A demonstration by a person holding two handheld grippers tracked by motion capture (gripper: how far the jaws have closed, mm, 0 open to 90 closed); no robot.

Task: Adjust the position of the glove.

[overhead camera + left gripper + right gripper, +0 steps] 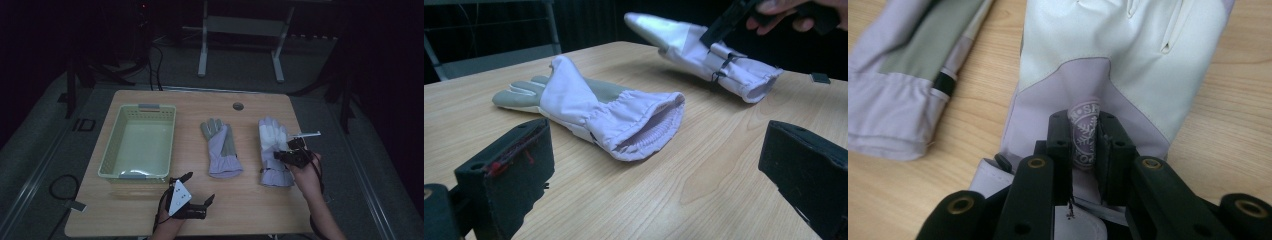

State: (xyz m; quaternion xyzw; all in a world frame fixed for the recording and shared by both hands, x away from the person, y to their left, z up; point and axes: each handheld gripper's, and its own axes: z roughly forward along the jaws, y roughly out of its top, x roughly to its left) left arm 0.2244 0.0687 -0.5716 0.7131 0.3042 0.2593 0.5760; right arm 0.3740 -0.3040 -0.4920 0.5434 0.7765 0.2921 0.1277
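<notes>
Pinching 1 of 2 gloves (1088, 135), right claw (1083, 145) clamped on fabric; left claw (649, 200) wide open, w/ 1 basket (111, 150).

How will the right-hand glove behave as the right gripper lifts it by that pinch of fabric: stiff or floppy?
Probably floppy: the right gripper is shut on a bunched fold of the glove, which suggests soft cloth. In the left gripper view the glove's fingers rise off the table while its cuff sags, so it will likely drape. It seems light and unlikely to slip.
</notes>
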